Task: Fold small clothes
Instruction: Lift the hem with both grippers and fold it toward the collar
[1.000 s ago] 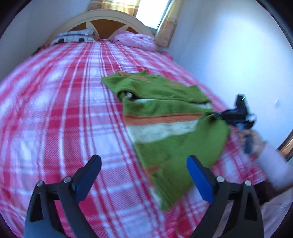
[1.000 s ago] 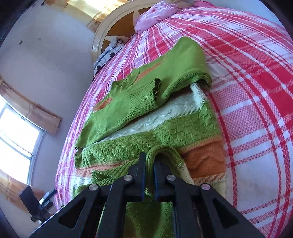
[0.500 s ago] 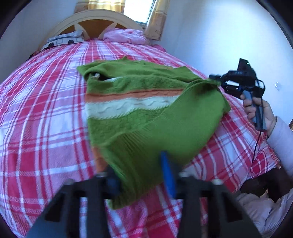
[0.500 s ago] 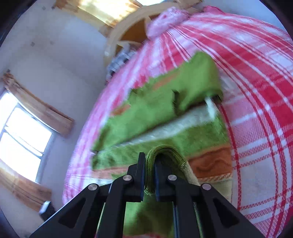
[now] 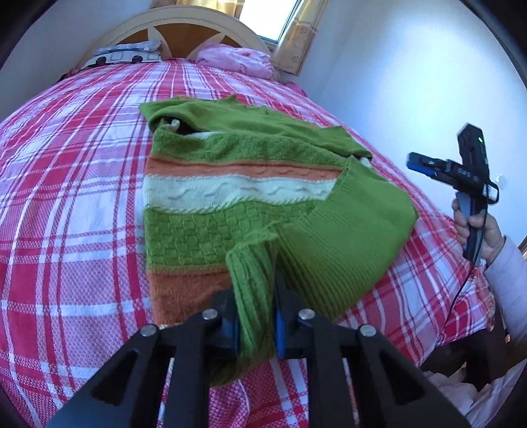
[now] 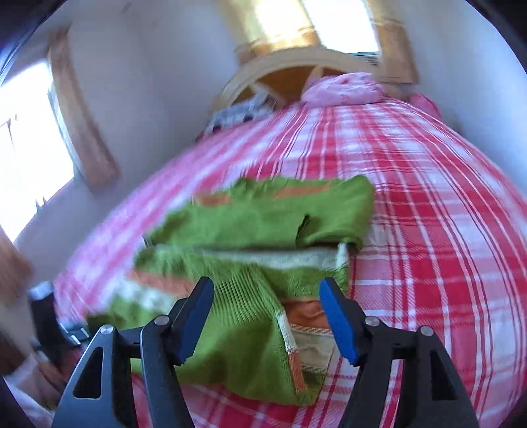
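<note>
A small green knitted sweater (image 5: 230, 194) with orange and white stripes lies on the red plaid bed. My left gripper (image 5: 255, 326) is shut on the ribbed cuff of its sleeve (image 5: 253, 283), near the bed's front edge. The sleeve (image 5: 346, 230) lies folded across the sweater's right side. My right gripper (image 6: 268, 316) is open and empty, just above the sweater (image 6: 263, 217) in the blurred right wrist view. It also shows in the left wrist view (image 5: 428, 164), lifted off to the right of the sweater.
The bed (image 5: 66, 164) has a wooden headboard (image 5: 178, 29), a patterned pillow (image 5: 125, 54) and a pink bundle (image 5: 237, 59) at the far end. A white wall (image 5: 395, 66) runs close along the bed's right side.
My left gripper moved in and shut on the sleeve cuff. My right gripper let go of the sleeve, opened and drew back from the sweater.
</note>
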Demonstrator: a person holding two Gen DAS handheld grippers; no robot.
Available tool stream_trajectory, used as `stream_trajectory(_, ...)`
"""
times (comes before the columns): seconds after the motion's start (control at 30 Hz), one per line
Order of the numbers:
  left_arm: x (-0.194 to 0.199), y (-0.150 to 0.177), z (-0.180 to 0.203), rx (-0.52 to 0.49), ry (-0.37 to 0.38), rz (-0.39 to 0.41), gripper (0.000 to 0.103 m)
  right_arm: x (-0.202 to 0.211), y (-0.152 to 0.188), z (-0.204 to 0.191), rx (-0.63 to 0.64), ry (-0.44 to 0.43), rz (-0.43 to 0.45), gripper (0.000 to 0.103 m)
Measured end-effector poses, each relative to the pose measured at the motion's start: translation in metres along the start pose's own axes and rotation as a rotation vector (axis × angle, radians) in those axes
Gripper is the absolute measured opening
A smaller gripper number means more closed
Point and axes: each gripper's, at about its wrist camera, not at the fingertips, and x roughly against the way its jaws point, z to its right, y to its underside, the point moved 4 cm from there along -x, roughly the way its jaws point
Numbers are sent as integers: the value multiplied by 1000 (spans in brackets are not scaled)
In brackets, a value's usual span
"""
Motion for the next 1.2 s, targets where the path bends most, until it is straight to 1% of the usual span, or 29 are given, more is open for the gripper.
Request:
stream_trajectory(0.07, -1, 0, -1, 6, -6, -4, 20, -24, 5, -9, 90, 23, -60, 67)
stream_trajectory(0.13, -3, 1, -3, 18, -15, -15, 26, -48, 8, -17, 150, 45, -107, 67)
stream_trajectory(0.23, -3, 0, -6, 46, 1, -18, 26, -86, 14, -22, 211, 52, -183, 67)
stream_trajectory(0.3, -4, -1, -6, 45, -1, -16, 26, -101, 23, -29, 247, 37, -230, 59)
stream_trajectory(0.33, -4, 0, -5, 38, -5, -16, 24, -102, 25, -32, 263, 39, -228, 51)
stream_trajectory(0.37, -4, -1, -4, 28, -11, -14, 23, -99, 27, -33, 272, 42, -213, 36)
stream_trajectory(0.43, -6, -1, 0, 0, -19, -11, 16, -92, 26, -35, 263, 46, -198, 14)
stream_trajectory(0.53, -4, -2, 2, -2, -10, 1, 11, -73, 28, -39, 262, 75, -148, 14)
stream_trajectory(0.7, 10, -10, -1, 32, 30, 57, 10, -25, 33, -43, 225, 115, -53, 13)
stream_trajectory(0.77, 16, -20, -3, 50, 44, 76, 10, -5, 30, -43, 186, 113, -1, 12)
stream_trajectory(0.8, 19, -28, -4, 51, 40, 83, 10, 2, 27, -44, 176, 108, 20, 12)
stream_trajectory(0.87, 21, -42, -6, 50, 26, 99, 10, 18, 18, -47, 172, 115, 70, 9)
stream_trajectory(0.93, 22, -57, -9, 59, 23, 112, 10, 29, 7, -51, 178, 127, 108, 9)
stream_trajectory(1.07, 18, -94, -21, 83, 6, 135, 10, 33, -22, -57, 195, 162, 164, 8)
stream_trajectory(1.13, 14, -114, -27, 99, 5, 143, 10, 27, -35, -57, 204, 181, 179, 8)
stream_trajectory(1.2, 10, -131, -33, 92, -23, 154, 10, 19, -47, -56, 201, 192, 185, 8)
